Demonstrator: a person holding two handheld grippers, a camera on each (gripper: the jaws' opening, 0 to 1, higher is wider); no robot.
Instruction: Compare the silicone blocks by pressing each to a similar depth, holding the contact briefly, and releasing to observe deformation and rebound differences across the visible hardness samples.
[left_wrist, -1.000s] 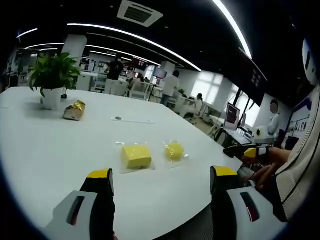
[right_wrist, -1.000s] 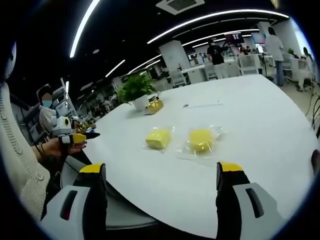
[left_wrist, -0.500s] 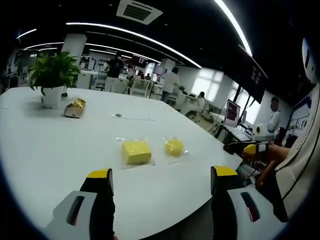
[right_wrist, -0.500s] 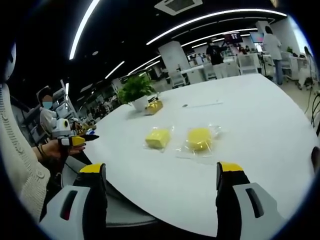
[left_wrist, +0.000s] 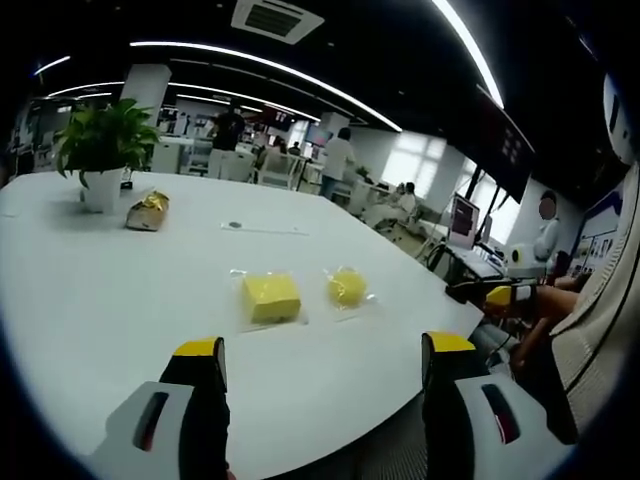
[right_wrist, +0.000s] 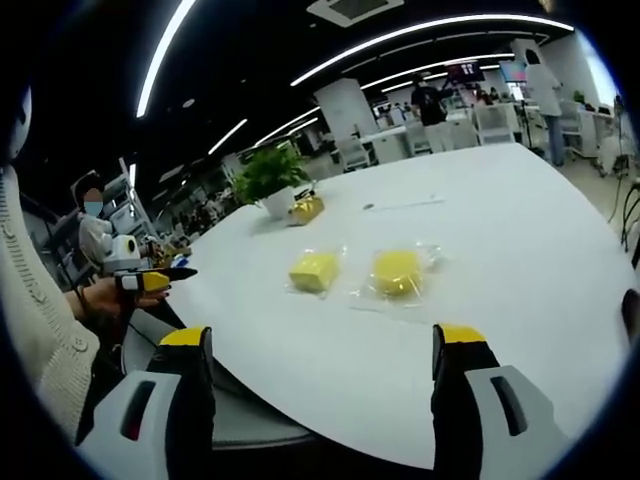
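Left gripper view has drifted only slightly over the last second: the square yellow silicone block in its clear wrapper (left_wrist: 271, 297) and the rounder yellow silicone block in clear wrapping (left_wrist: 346, 287) sit a touch higher and farther off than before, which reads as your hand easing back or tilting, not the samples moving. That means you are no nearer to the first press; neither block has been touched, and the whole comparison lies ahead of you. Your left gripper (left_wrist: 322, 352) has its jaws spread wide with nothing between them, and your right gripper (right_wrist: 322, 340) is the same, wide apart and empty. In the right gripper view both blocks lie side by side, near each other but apart, the square one (right_wrist: 314, 270) on the left and the rounder one (right_wrist: 396, 272) on the right, on the white table (right_wrist: 520, 230). The near table edge runs just ahead of your jaws, so you must reach over it to get to the samples. Bare white surface surrounds the blocks on all sides, giving you room to come down from above. The potted green plant (left_wrist: 102, 150) and the gold foil packet (left_wrist: 146, 212) stand well apart at the far side, out of your path.
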